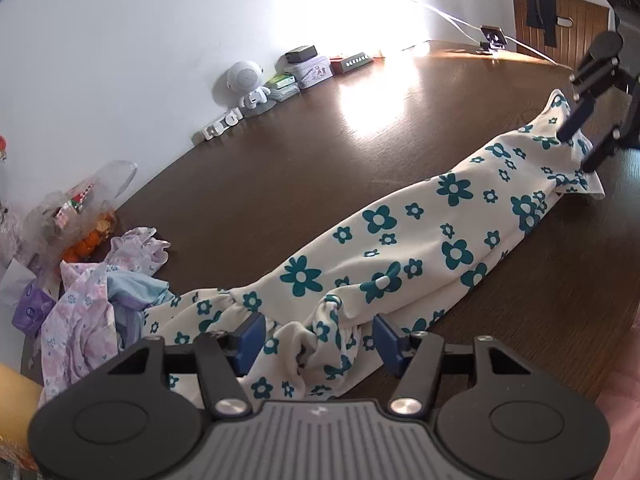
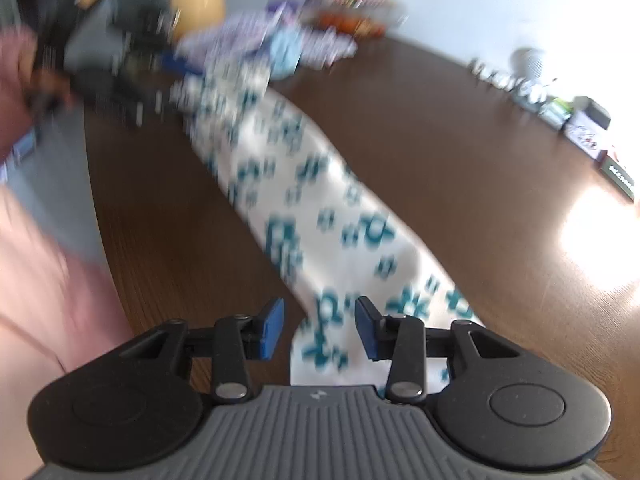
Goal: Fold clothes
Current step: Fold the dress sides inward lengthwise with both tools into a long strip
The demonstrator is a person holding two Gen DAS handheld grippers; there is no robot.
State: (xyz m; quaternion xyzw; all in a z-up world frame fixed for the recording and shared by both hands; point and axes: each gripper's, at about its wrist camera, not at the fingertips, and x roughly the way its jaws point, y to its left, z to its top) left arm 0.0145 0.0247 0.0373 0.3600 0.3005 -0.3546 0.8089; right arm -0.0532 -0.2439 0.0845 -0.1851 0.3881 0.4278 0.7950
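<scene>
Flowery cloth (image 1: 420,240) lies long and stretched across our brown table (image 1: 280,160). Our left tongs (image 1: 318,346) stand wide open around its bunched end. Our right tongs (image 2: 320,330) are open too, over the other end.

A dark brown wooden table (image 1: 304,160) carries a cream garment with teal flowers (image 1: 420,240), crumpled lilac clothes (image 1: 88,312) left, small boxes (image 1: 312,70) far.

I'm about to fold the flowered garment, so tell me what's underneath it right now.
The flowered garment lies stretched along the brown wooden table, which shows bare on both sides. Near the open left gripper its gathered end meets the pile of pastel clothes. Anything under the fabric is covered.
</scene>
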